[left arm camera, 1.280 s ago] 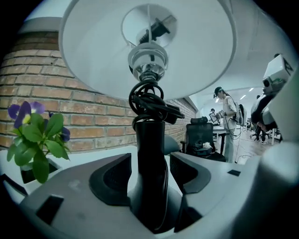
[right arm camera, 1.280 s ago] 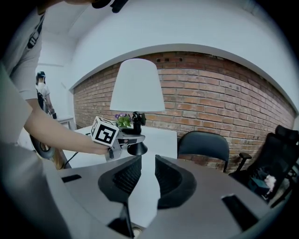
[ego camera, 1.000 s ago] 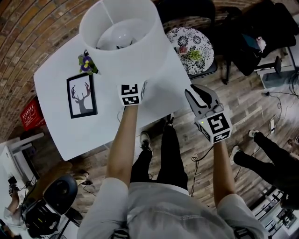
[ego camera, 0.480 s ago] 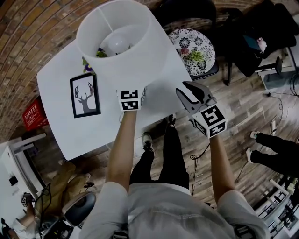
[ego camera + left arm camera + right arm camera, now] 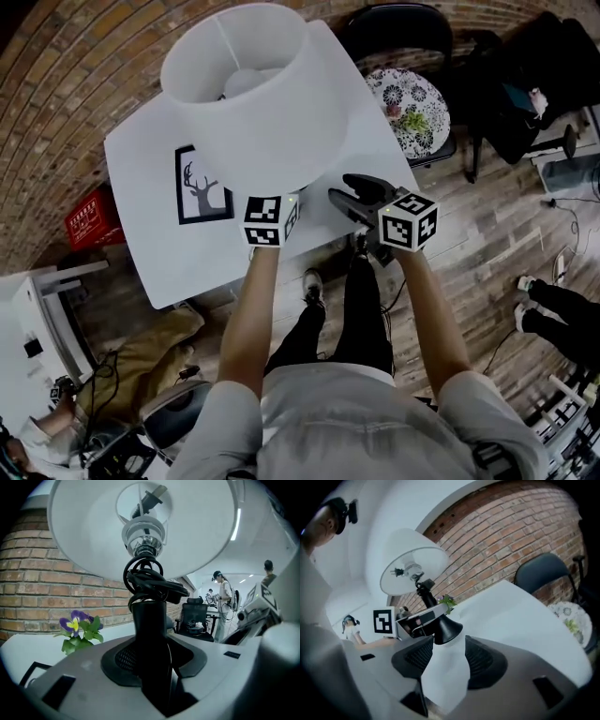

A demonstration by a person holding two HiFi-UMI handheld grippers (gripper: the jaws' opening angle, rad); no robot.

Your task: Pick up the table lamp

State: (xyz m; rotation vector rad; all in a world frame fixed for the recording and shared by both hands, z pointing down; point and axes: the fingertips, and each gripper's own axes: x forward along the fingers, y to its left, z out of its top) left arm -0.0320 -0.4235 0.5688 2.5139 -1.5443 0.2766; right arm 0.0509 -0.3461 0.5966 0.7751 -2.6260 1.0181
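The table lamp has a big white shade (image 5: 248, 94) and a black stem (image 5: 150, 634) with its cord coiled near the socket (image 5: 146, 581). My left gripper (image 5: 152, 658) is shut on the stem. In the head view only its marker cube (image 5: 270, 220) shows, under the shade's near edge. My right gripper (image 5: 349, 192) is just right of the lamp, low over the white table (image 5: 150, 253). Its jaws (image 5: 443, 651) stand open with nothing between them, pointed at the lamp's black cone base (image 5: 446, 627). I cannot tell whether the base touches the table.
A framed deer picture (image 5: 202, 185) lies left of the lamp. A small purple flower (image 5: 79, 630) stands behind the lamp. A chair with a patterned cushion (image 5: 412, 111) is at the table's far right corner. A brick wall (image 5: 501, 541) is behind. People stand in the room (image 5: 222, 602).
My right gripper has moved left, from beside the table to close by the lamp's base. My left gripper kept its hold on the stem. The head view has shifted, so the table sits further right.
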